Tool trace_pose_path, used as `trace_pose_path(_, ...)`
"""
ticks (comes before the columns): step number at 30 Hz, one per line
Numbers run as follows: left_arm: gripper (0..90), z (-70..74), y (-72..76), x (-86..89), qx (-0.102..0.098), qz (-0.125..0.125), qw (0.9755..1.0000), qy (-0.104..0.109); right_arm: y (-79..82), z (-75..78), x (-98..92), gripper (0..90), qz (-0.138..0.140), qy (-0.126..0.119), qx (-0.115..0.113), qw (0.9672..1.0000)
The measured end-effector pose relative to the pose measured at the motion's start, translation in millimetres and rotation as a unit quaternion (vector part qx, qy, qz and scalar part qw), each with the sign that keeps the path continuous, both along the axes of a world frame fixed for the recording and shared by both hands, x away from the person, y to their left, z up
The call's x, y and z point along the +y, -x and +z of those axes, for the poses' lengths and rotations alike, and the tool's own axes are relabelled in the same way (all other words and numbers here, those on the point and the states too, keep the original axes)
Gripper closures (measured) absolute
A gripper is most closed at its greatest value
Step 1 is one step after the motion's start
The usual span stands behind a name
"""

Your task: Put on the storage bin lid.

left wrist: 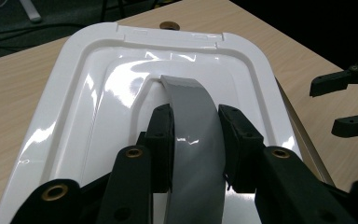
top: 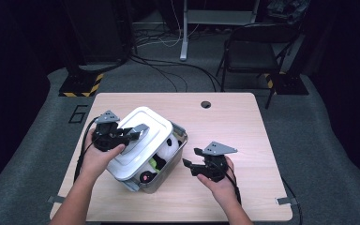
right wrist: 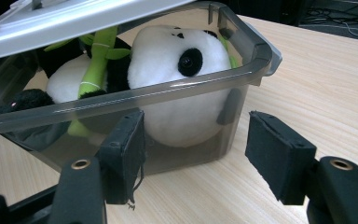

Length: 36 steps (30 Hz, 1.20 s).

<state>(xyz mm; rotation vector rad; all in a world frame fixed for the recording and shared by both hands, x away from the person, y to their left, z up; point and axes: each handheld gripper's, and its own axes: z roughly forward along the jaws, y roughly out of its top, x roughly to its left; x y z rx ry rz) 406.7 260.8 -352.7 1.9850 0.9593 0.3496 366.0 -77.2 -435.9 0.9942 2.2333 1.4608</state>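
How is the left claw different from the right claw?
The left claw is shut on the grey handle of the white lid; the right claw is open and holds nothing. The left claw sits over the box, on the lid, while the right claw waits beside the box, low over the table, pointing at the panda inside. Both are black with two jaws, each held in a hand.
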Motion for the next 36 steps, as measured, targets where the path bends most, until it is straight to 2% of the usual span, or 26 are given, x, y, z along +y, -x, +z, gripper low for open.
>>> trace_pose_path(13,66.8,-16.3,-3.9,-17.4,0.017,-0.025,0.9995,-0.006,-1.1,-0.6,-1.4,36.8,-0.003,-0.001,0.001,1.0000)
trace_pose_path(15,66.4,-17.8,-4.1,-18.1,0.013,-0.025,0.9996,-0.007,-0.6,-0.7,-1.2,36.8,-0.005,-0.001,0.005,1.0000)
trace_pose_path(16,65.4,-17.8,-4.1,-18.1,0.013,-0.025,0.9996,-0.007,-0.6,-0.7,-1.2,36.8,-0.005,-0.001,0.005,1.0000)
trace_pose_path(19,53.8,-19.1,-5.0,-15.2,0.013,-0.025,0.9996,0.008,-1.6,-1.8,-1.3,36.8,-0.004,0.000,0.003,1.0000)
trace_pose_path(24,49.1,-17.8,-3.0,-9.3,0.004,-0.024,0.9997,0.007,-1.4,-2.4,-0.4,36.8,-0.003,0.001,0.004,1.0000)
trace_pose_path(27,48.1,-10.9,1.5,4.4,-0.010,-0.010,0.9997,0.019,-1.6,-2.7,-0.1,36.8,-0.004,0.001,0.004,1.0000)
trace_pose_path(31,47.5,-6.1,3.2,28.1,-0.022,0.014,0.9995,0.017,-1.7,-2.3,-0.3,36.8,-0.004,0.002,0.002,1.0000)
trace_pose_path(32,47.4,-6.1,3.2,28.1,-0.022,0.014,0.9995,0.017,-1.7,-2.3,-0.3,36.8,-0.004,0.002,0.002,1.0000)
trace_pose_path(33,47.0,-7.5,3.1,41.4,-0.025,0.032,0.9990,0.018,-1.4,-1.7,-0.4,36.8,-0.004,0.000,0.003,1.0000)
trace_pose_path(36,47.8,-14.4,2.4,58.4,-0.016,0.051,0.9984,0.020,-1.8,-1.0,-0.6,36.9,-0.006,0.000,0.002,1.0000)
